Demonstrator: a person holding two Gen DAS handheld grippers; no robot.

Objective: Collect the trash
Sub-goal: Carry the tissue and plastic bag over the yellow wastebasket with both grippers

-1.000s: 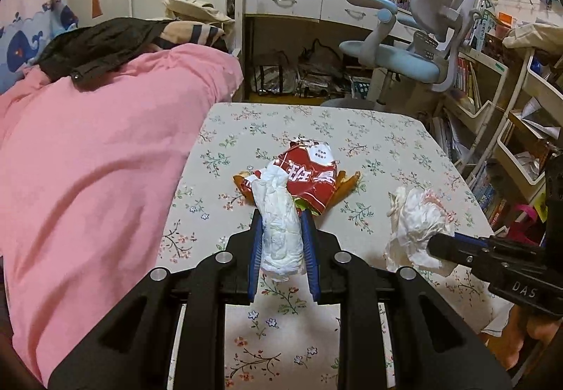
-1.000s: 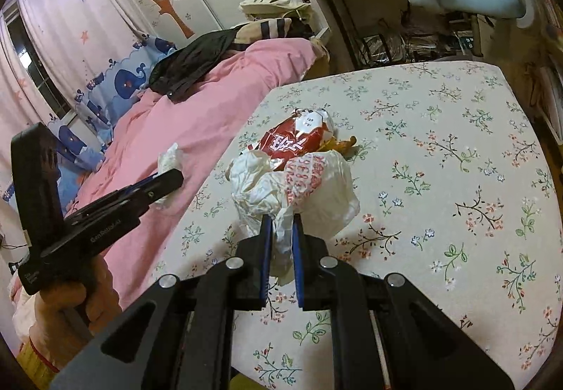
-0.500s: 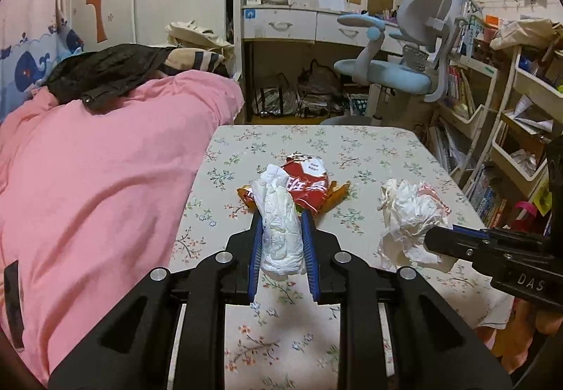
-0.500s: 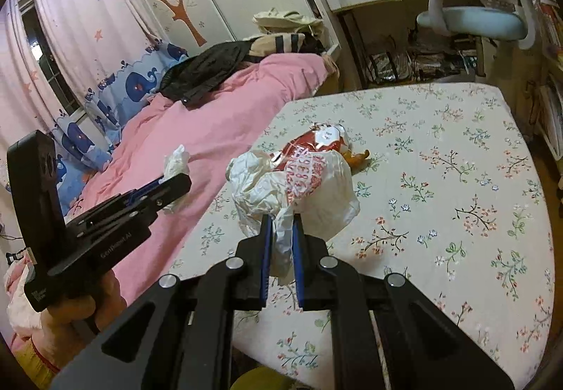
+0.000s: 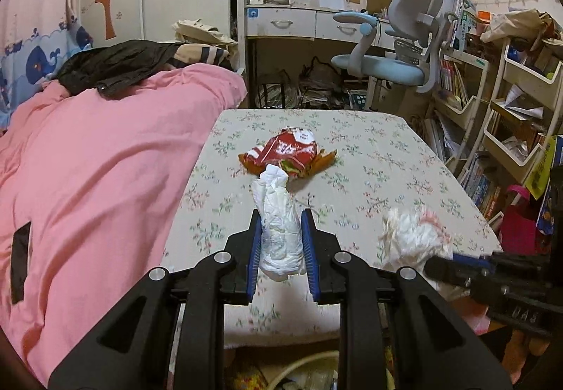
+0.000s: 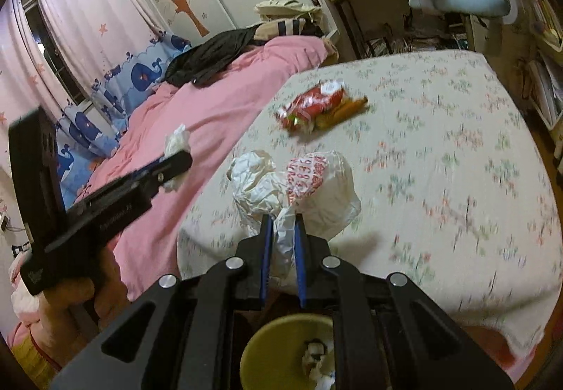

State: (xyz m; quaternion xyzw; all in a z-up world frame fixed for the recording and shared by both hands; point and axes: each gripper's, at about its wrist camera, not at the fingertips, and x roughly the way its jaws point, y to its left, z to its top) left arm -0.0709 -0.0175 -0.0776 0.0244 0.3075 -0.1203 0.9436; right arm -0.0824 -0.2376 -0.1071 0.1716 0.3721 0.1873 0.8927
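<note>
My left gripper [image 5: 280, 219] is shut on a crumpled white tissue [image 5: 278, 214], held above the near edge of the floral table [image 5: 369, 151]. My right gripper [image 6: 281, 219] is shut on a crumpled white wrapper with red print [image 6: 309, 186], held over the table's near edge. The wrapper also shows in the left wrist view [image 5: 411, 235], and the tissue in the right wrist view [image 6: 177, 144]. A red snack bag [image 5: 288, 154] lies on the table's middle; it shows in the right wrist view too [image 6: 316, 101]. A yellow bin [image 6: 281, 351] with trash inside is below my right gripper.
A bed with a pink duvet [image 5: 88, 172] adjoins the table's left side, with dark clothes [image 5: 116, 66] on it. A blue desk chair [image 5: 387, 63] and desk stand behind the table. Bookshelves [image 5: 510, 115] line the right side.
Both grippers have pulled back toward the table's near edge with their trash. The snack bag looks farther away, and the yellow bin has come into view below.
</note>
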